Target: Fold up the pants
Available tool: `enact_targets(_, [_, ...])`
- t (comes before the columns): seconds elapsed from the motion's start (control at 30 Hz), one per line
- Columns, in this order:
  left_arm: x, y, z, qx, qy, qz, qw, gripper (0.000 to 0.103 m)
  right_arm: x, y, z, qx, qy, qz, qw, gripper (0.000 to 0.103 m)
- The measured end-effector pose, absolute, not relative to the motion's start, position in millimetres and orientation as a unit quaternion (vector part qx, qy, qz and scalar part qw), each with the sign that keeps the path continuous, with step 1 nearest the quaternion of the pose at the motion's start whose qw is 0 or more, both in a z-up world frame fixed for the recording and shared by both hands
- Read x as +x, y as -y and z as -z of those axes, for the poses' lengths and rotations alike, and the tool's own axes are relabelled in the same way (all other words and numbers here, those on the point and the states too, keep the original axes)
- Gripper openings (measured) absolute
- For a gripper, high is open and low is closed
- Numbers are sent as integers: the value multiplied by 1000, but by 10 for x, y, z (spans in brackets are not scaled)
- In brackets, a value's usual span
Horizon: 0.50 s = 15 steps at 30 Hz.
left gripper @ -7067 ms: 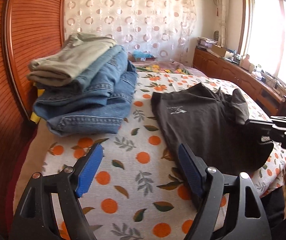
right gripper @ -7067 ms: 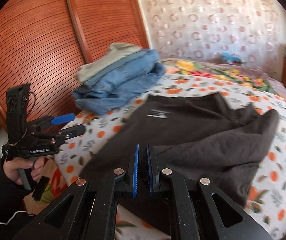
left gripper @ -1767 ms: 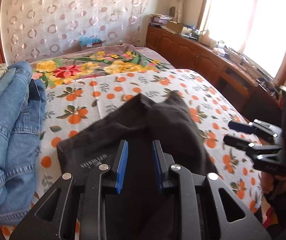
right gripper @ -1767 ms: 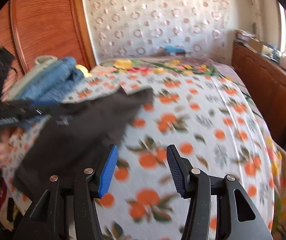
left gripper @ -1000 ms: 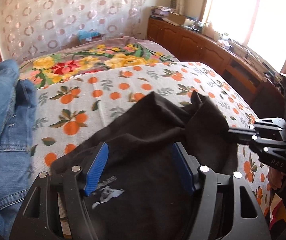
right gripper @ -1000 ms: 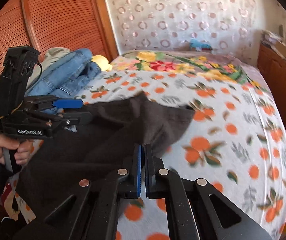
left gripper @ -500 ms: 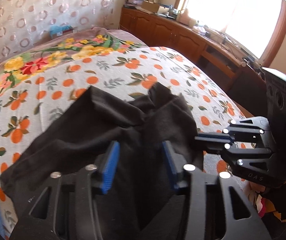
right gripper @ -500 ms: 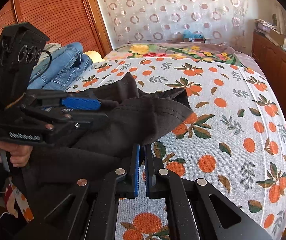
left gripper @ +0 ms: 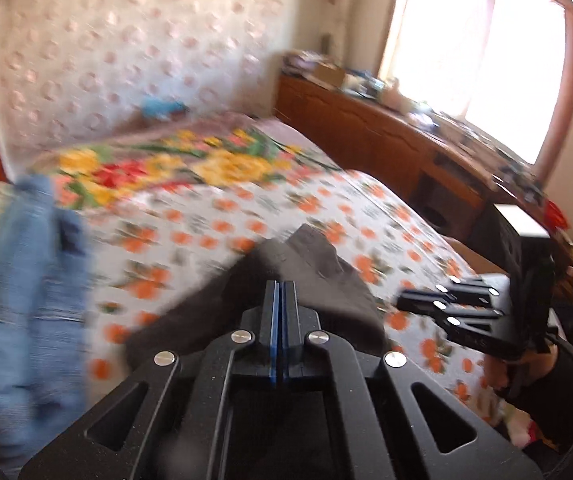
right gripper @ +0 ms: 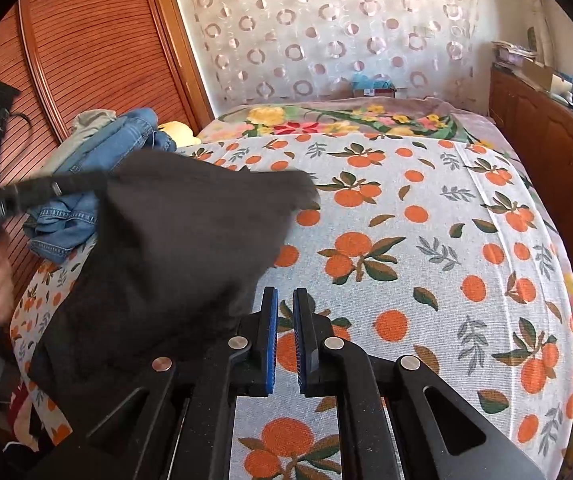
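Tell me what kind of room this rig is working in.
Almost certainly a home bedroom: a bed with an orange-print bedsheet, a slatted wooden wardrobe door, and folded jeans stacked on the bed.

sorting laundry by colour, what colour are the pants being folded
Dark charcoal grey, plain; the pants show best in the right wrist view.

Folded jeans (right gripper: pixel 98 196) lie stacked on the orange-print bedsheet (right gripper: pixel 426 240) beside a slatted wooden wardrobe (right gripper: pixel 98 48).

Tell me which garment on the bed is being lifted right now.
The dark grey pants, clamped in the left tool and raised off the bedspread. The blue jeans lie stacked by the headboard, untouched.
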<state>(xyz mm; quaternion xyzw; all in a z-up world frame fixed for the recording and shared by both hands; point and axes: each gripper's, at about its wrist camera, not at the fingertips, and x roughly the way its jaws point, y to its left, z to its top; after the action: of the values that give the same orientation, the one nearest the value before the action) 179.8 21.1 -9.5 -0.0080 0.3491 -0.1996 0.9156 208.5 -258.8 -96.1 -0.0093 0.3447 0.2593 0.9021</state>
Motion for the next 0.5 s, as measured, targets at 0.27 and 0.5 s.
enact_targets(0.27, [1973,-729,47,-5,-337,93,937,3,2035,2466,1004,-21,-354,-278,893,8])
enact_targets(0.5, [1854,-684,415,-15,-378,115,918,32,1927,2366,969,-36,-354,-290,889,8])
